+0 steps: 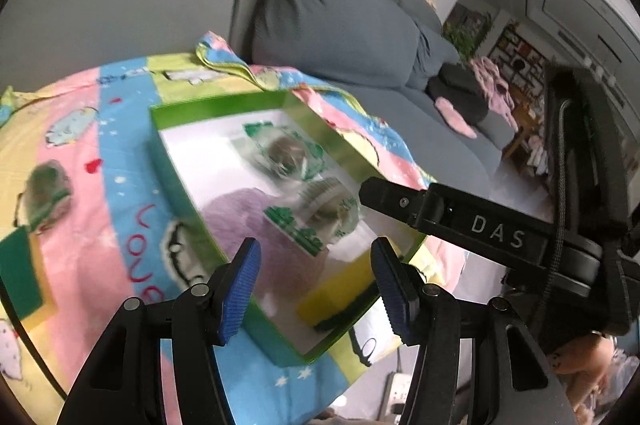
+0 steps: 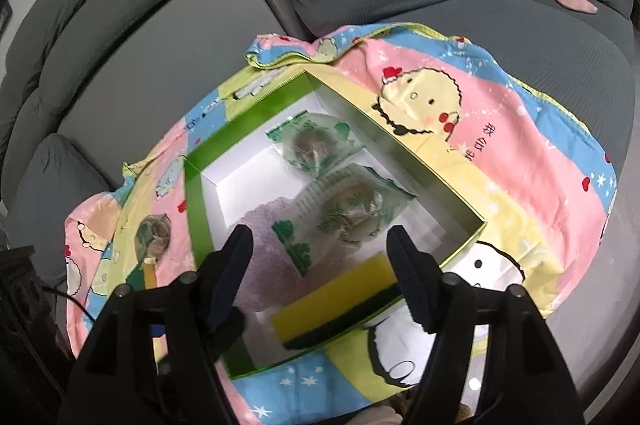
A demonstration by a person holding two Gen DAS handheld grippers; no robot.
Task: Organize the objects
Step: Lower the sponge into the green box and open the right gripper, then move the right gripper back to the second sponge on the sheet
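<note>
Both grippers hang empty over the green box [image 2: 192, 193].
The left gripper [image 1: 316, 285] and right gripper [image 2: 320, 273] have jaws apart; one packet [image 2: 154, 233] lies outside, probably next.

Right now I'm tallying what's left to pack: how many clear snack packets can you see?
3: two packets lie inside the green box; a third lies on the cloth left of it. Others may be hidden.

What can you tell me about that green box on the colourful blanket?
The green box is an open, lidless rectangular tray, seemingly glossy card, green outside and white inside. It sits flat on the cartoon-print blanket. Inside lie two green-printed clear packets, a purple cloth and a yellow-and-green sponge.
</note>
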